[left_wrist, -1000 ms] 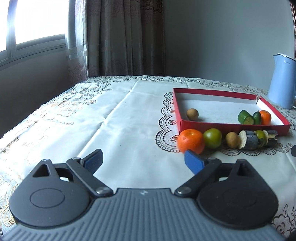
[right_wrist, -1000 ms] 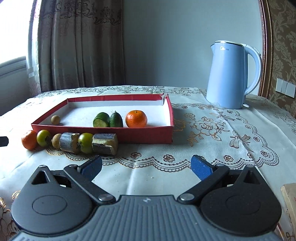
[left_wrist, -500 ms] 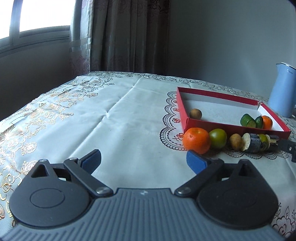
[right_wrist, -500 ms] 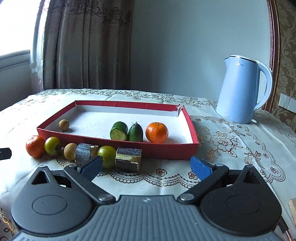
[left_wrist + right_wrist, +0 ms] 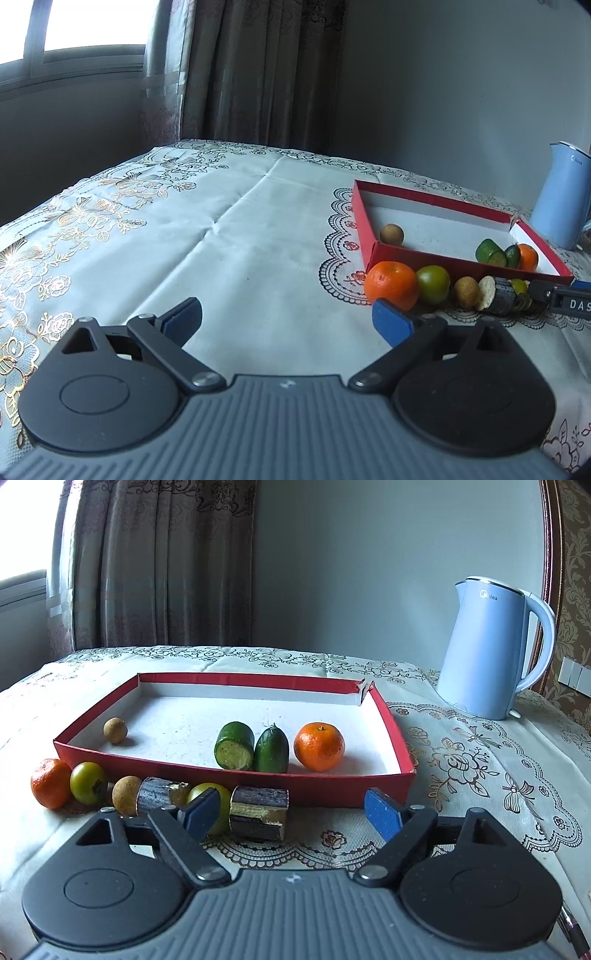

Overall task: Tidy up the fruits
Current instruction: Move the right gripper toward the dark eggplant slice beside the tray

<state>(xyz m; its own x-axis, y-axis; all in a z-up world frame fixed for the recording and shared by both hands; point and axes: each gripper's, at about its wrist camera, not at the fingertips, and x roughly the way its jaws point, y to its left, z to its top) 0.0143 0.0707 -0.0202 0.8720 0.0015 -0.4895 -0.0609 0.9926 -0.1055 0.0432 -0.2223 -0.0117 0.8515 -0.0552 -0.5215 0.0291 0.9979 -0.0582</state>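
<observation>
A red tray (image 5: 229, 777) holds a brown longan (image 5: 115, 730), two green cucumber pieces (image 5: 235, 745) and an orange (image 5: 319, 746). In front of it a row lies on the cloth: an orange (image 5: 50, 782), a green fruit (image 5: 88, 782), a longan (image 5: 125, 794), a dark sugarcane piece (image 5: 157, 794), another green fruit (image 5: 223, 794) and a second sugarcane piece (image 5: 258, 814). My right gripper (image 5: 291, 814) is closing with that second sugarcane piece between its jaws, pads apart from it. My left gripper (image 5: 288, 321) stands open over bare cloth, its right finger close to the row's orange (image 5: 391, 284).
A light blue electric kettle (image 5: 487, 650) stands right of the tray. The table wears a white embroidered cloth (image 5: 221, 229); curtains and a window are behind. The right gripper's finger (image 5: 561, 295) shows at the right edge of the left wrist view.
The right gripper has come closer to the row of fruit and its jaws have narrowed around the sugarcane piece. Its finger has come into the left wrist view, which has tilted slightly.
</observation>
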